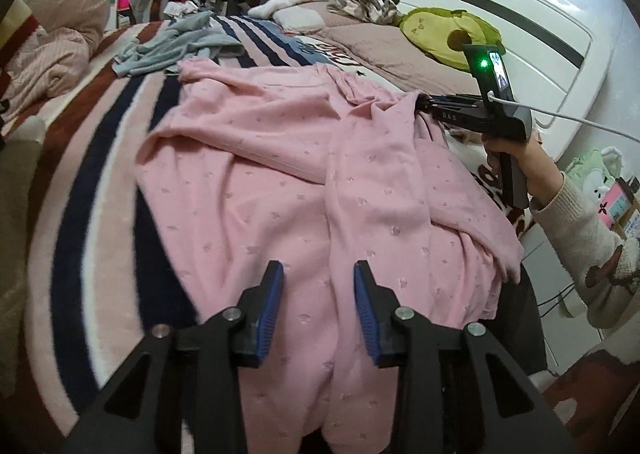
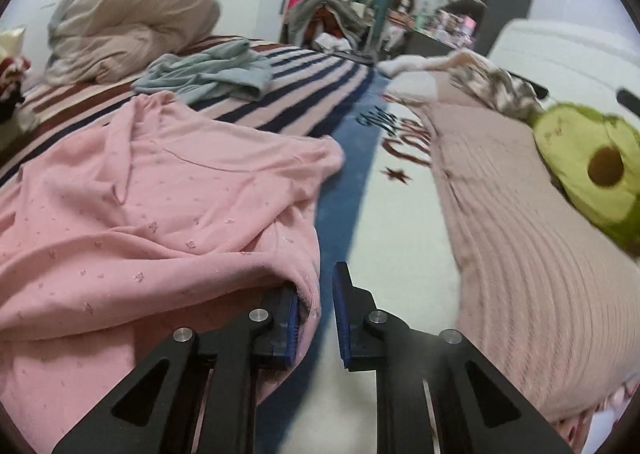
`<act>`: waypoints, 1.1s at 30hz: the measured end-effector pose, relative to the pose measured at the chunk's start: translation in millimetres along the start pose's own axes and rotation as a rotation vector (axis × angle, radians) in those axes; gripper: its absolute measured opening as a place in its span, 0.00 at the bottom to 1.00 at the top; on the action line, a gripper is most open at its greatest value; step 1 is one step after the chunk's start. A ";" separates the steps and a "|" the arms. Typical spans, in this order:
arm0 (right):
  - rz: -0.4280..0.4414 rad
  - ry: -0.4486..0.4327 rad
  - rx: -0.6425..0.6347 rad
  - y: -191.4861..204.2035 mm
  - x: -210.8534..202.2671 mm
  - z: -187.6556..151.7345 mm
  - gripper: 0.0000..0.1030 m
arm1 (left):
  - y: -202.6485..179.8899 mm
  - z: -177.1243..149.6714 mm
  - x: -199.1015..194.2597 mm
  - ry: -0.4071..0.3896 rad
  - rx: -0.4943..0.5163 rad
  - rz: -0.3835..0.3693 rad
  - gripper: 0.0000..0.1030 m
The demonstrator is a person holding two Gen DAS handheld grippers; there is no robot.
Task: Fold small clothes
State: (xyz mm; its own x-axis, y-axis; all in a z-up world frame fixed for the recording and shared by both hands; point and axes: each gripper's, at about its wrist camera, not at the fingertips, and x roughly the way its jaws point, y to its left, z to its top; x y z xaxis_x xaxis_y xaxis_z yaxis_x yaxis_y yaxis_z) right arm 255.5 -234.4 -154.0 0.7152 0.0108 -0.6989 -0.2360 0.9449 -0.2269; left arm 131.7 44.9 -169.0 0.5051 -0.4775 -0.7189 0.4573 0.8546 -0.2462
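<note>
Lying rumpled across the striped blanket (image 1: pixel 92 157), the pink garment (image 1: pixel 248 181) shows no finished fold. Left gripper (image 1: pixel 318 274) hovers open above it; right gripper (image 2: pixel 316 294) pinches 1 edge. Folding remains.

- The pink garment (image 1: pixel 256 189) runs off the bottom edge of the left wrist view, so its near end is unseen
- In that view the right gripper (image 1: pixel 420 101) has its fingertips buried in pink folds
- The avocado cushion (image 2: pixel 588 169) is smeared by motion blur and cut by the right edge of the right wrist view
- Items on the far shelves (image 2: pixel 452 21) are too small and blurred to identify
- The sleeve (image 1: pixel 592 238) leaves the frame at the right edge
</note>
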 end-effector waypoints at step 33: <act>0.255 -0.023 0.078 1.1 -67.1 -36.6 0.36 | 20.0 -3.2 -40.2 0.018 -0.025 0.275 0.16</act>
State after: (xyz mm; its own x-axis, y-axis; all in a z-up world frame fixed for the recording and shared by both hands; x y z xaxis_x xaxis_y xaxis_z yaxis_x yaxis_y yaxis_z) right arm 183.1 -246.0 -132.2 0.6538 0.2587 -0.7110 -0.3597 0.9330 0.0088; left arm 118.3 81.8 -147.1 0.5949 -0.2230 -0.7723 0.2858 0.9566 -0.0560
